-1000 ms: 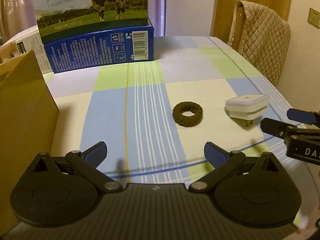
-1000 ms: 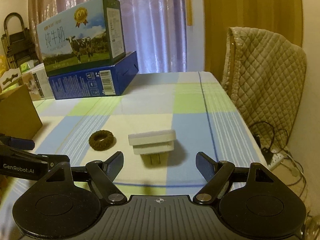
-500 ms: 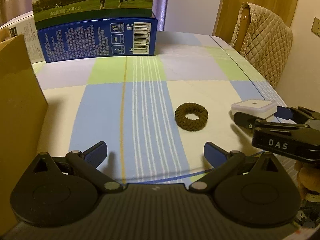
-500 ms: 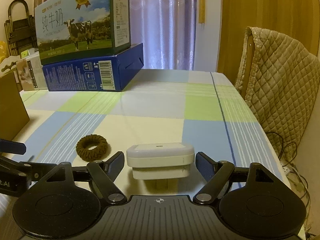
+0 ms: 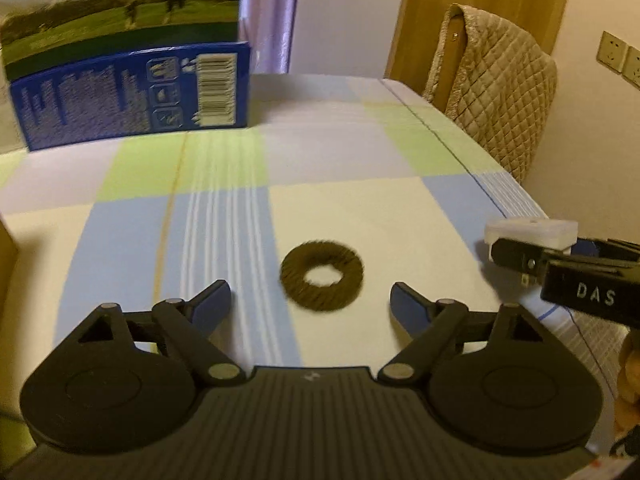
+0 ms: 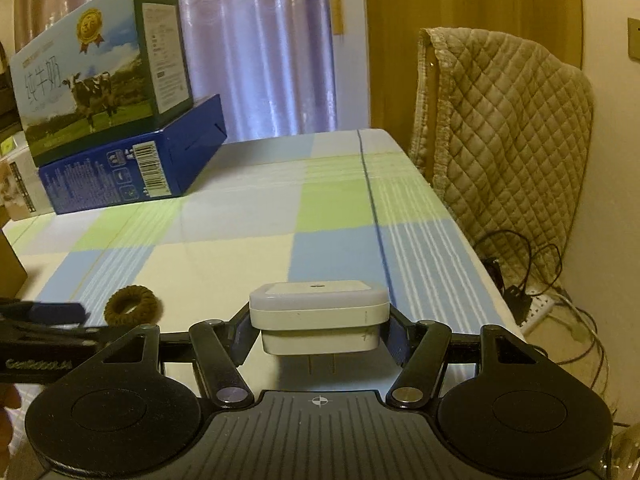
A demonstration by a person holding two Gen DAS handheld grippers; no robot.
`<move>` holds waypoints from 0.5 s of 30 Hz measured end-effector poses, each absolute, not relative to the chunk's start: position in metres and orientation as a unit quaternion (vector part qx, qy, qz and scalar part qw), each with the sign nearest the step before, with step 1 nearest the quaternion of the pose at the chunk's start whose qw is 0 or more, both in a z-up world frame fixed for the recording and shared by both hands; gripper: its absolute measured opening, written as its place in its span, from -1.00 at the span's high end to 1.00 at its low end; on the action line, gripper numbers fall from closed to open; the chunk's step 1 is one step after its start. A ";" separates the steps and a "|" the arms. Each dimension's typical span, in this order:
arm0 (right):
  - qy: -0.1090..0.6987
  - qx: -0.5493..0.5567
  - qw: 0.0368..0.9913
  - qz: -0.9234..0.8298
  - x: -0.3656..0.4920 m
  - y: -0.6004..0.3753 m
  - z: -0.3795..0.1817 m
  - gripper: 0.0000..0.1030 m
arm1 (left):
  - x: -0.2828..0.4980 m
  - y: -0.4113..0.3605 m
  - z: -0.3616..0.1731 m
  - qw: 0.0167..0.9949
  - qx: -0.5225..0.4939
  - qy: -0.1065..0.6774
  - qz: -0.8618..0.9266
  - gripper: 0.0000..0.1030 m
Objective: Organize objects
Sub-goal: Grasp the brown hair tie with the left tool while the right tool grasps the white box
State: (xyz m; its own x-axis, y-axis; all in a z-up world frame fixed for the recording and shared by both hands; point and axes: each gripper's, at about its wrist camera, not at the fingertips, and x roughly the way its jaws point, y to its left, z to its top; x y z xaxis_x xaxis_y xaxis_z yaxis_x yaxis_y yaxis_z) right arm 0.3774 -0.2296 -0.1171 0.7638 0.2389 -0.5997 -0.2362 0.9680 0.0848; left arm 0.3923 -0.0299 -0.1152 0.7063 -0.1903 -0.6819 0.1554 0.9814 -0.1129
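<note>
A brown knitted hair tie (image 5: 322,276) lies flat on the checked tablecloth (image 5: 360,208). My left gripper (image 5: 310,304) is open, and the ring sits just ahead of the gap between its blue fingertips. In the right wrist view the white plug-in adapter (image 6: 318,318) sits between the two fingers of my right gripper (image 6: 318,332), which press on both its sides; its prongs point down. The left wrist view shows the same adapter (image 5: 530,232) at the far right in that gripper (image 5: 560,256). The hair tie (image 6: 131,305) is to its left, beside the left gripper (image 6: 40,316).
Two stacked milk cartons (image 6: 120,120) stand at the back left of the table. A brown cardboard box (image 5: 4,264) rises at the left edge. A chair with a quilted cover (image 6: 504,140) stands to the right, with a power strip and cables (image 6: 536,304) on the floor.
My right gripper moved in around the white adapter and shut on it. My left gripper moved forward and right, so the hair tie now lies close in front of its fingers.
</note>
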 end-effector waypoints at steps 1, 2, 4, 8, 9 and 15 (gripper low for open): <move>0.319 0.002 0.939 0.127 0.377 -0.231 -0.117 -0.19 | 0.394 -0.033 -0.116 0.925 -0.018 0.368 -0.093 -0.54; 0.319 0.004 0.939 0.128 0.377 -0.231 -0.117 -0.19 | 0.395 -0.036 -0.117 0.927 -0.013 0.363 -0.094 -0.43; 0.319 0.003 0.939 0.129 0.376 -0.231 -0.118 -0.19 | 0.397 -0.040 -0.117 0.929 0.001 0.357 -0.095 -0.27; 0.319 0.003 0.938 0.132 0.377 -0.229 -0.119 -0.19 | 0.394 -0.042 -0.116 0.931 0.023 0.354 -0.086 0.36; 0.319 0.002 0.938 0.134 0.376 -0.228 -0.120 -0.18 | 0.393 -0.041 -0.116 0.931 0.020 0.355 -0.088 0.51; 0.323 -0.003 0.935 0.148 0.368 -0.216 -0.118 -0.18 | 0.372 -0.034 -0.111 0.924 0.005 0.372 -0.086 0.72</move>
State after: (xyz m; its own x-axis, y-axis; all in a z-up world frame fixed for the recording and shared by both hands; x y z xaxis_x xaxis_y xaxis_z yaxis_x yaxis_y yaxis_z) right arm 0.3684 -0.2157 -0.1177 0.7478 0.2756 -0.6039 -0.2794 0.9559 0.0904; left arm 0.3722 -0.0338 -0.1113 0.7080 -0.1547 -0.6891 0.1623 0.9852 -0.0545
